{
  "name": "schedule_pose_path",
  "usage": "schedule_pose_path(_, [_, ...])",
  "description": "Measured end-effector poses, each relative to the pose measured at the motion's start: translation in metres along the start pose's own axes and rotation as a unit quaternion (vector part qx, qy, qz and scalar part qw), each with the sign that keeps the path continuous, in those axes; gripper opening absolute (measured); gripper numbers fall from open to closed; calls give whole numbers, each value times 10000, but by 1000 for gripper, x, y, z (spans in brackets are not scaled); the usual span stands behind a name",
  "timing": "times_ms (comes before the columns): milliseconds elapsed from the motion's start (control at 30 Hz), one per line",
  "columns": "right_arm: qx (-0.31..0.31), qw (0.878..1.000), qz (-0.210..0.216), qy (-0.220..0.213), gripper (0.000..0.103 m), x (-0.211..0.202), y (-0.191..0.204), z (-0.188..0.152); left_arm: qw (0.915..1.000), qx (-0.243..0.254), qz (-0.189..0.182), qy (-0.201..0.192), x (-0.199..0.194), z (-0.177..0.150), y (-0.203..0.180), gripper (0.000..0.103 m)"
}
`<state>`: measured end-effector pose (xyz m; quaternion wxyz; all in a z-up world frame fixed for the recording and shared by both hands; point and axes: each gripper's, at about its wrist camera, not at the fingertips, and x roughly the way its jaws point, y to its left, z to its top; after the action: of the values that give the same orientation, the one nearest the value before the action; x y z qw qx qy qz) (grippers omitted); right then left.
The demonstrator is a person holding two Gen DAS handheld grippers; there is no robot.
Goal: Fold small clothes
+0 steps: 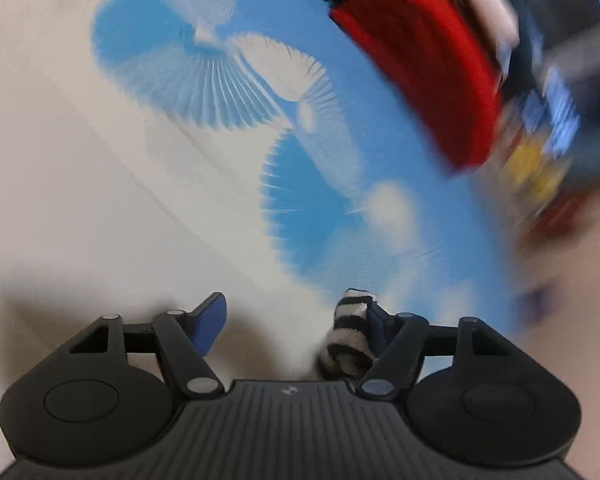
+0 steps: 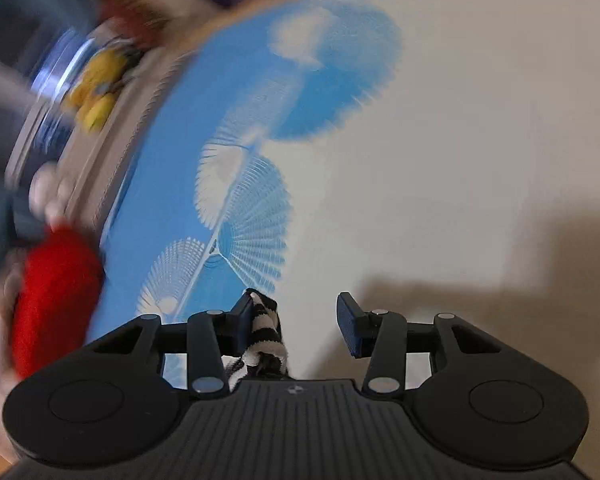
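Small clothes show here as 2 items: a red garment (image 1: 428,68) lying well ahead of the fingers on the blue-and-white sheet (image 1: 320,208), seemingly folded though blur hides its edges, and a black-and-white striped piece (image 1: 350,336). The striped piece clings to 1 inner pad of each open gripper, left gripper (image 1: 288,324) and right gripper (image 2: 296,324) alike, unclamped. Judging by that, it is released or nearly so, its fold unconfirmed.
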<state>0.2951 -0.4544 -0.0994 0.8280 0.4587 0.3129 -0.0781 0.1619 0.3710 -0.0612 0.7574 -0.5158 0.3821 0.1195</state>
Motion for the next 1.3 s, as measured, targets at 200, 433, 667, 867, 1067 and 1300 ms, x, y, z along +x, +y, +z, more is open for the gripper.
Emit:
schedule_pose_path(200, [-631, 9979, -143, -93, 49, 0, 14, -3, 9951, 820, 472, -271, -5, -4, -24, 64])
schedule_pose_path(433, [-2909, 9515, 751, 659, 50, 11, 87, -60, 9943, -1052, 144, -56, -3, 3, 17, 64])
schedule_pose_path(667, [-4718, 8593, 1200, 1571, 54, 18, 121, -129, 9908, 215, 1304, 288, 1, 8, 2, 66])
schedule_pose_path(867, [-6014, 7660, 1228, 1909, 57, 19, 134, -190, 9912, 381, 1148, -546, -23, 10, -6, 67])
schedule_pose_path(1067, [-6691, 7085, 1037, 1990, 62, 22, 130, -221, 9405, 3270, 792, -481, -7, -32, -77, 77])
schedule_pose_path(1300, [-6986, 6923, 679, 1678, 62, 39, 126, -233, 7554, 6528, 533, 211, 49, -163, -108, 82])
